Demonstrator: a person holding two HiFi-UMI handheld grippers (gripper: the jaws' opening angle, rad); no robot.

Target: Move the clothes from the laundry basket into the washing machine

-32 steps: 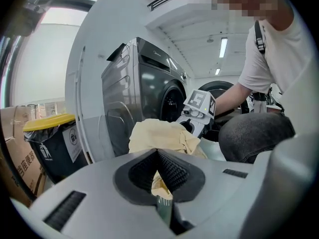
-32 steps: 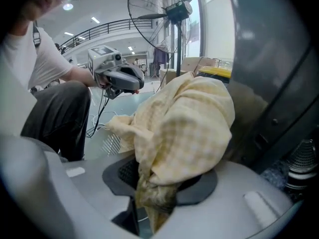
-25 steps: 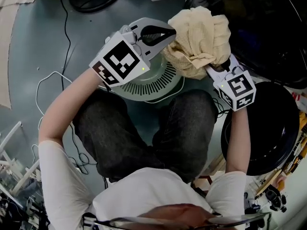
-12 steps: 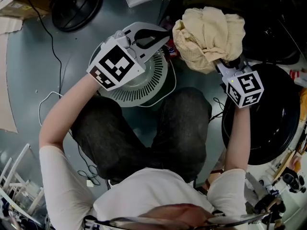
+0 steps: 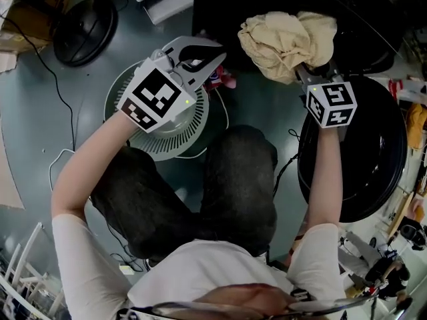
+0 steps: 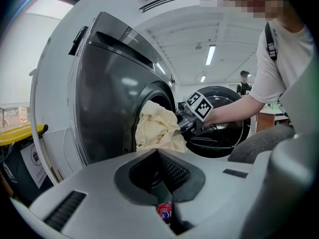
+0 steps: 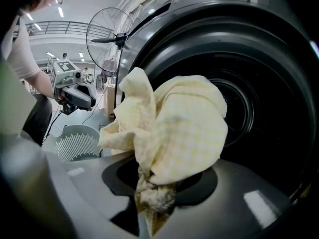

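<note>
Washing machine [image 6: 109,93]: fills the 12 to 2 o'clock part of the head view. Its door [image 5: 357,159] is swung open at 3 to 4 o'clock, and the drum mouth is dark and unobstructed.

Laundry basket [image 5: 167,135]: white and slatted, on the floor at about 10 o'clock, beside the person's knee. The left gripper's marker cube covers much of its inside. No clothing shows over the rim, but whether anything lies at the bottom cannot be told.

Cloth [image 5: 287,35]: one pale yellow bundle at 1 o'clock, held up off the floor right at the drum mouth. In the right gripper view it hangs in front of the opening, apparently not past the rim.

Right gripper [image 7: 149,198]: clamped on a twisted bottom corner of the cloth, the rest bunched above the jaws.

Left gripper [image 6: 157,151]: over the basket at 11 o'clock, tips drawn together with nothing between them, pointing toward the machine.

Small red object [image 5: 223,79]: on the floor just beside the basket, at 12 o'clock. It is too small to name.

Progress, as a judgement: this cloth is lifted out and carried across. What is left is to push it into the drum, let go, and then check the basket for more.
</note>
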